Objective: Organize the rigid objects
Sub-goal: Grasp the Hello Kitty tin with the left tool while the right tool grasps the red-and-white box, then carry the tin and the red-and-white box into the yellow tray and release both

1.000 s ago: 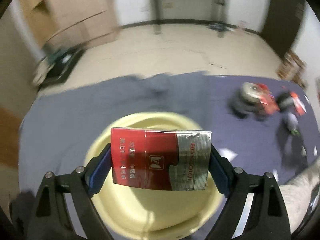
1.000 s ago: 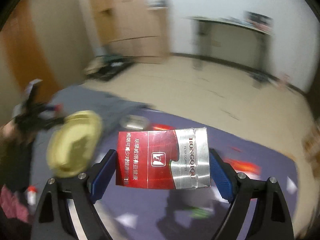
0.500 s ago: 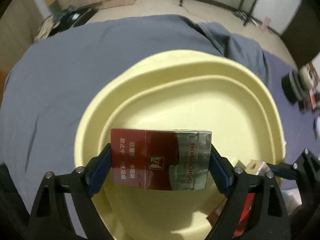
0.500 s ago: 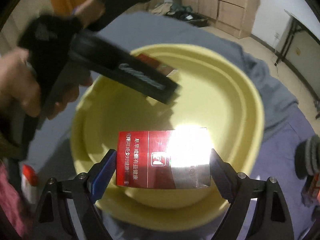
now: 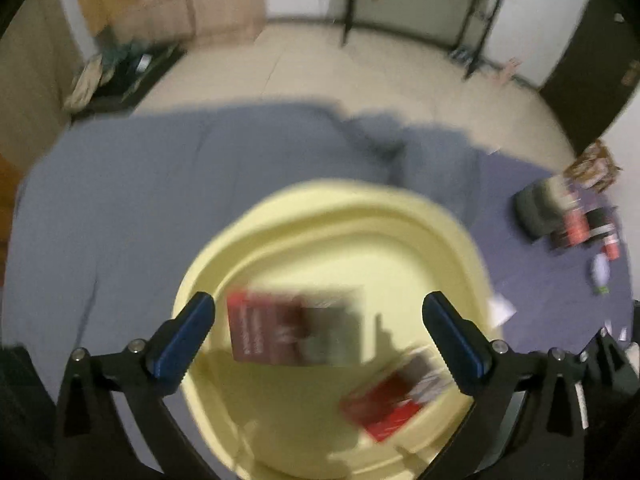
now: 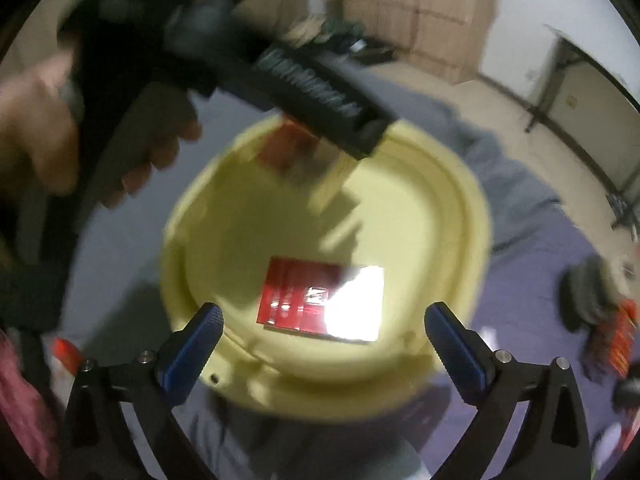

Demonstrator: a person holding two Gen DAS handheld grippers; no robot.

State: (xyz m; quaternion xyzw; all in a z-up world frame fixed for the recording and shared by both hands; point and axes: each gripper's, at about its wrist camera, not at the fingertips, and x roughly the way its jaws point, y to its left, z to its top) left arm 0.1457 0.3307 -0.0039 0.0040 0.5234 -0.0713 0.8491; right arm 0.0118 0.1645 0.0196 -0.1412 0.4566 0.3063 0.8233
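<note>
Between the spread blue pads of the left gripper, a red-and-silver cigarette pack shows blurred over the yellow basin, touching neither pad; whether it already rests on the basin floor cannot be told. Just right of it, under the right-hand pad, a second red-and-silver pack lies tilted in the basin. Beyond the fingertips, the basin sits on a grey-blue cloth, and well off to the right a blurred heap of dark and red items lies on that cloth.

Ahead of the right gripper, its jaws also wide and holding nothing, one pack lies flat on the basin floor between the pads, its silver half glaring. Up and to the left, the person's hand grips the other tool, whose black body crosses above the basin's far rim, with the other pack blurred beneath it.
</note>
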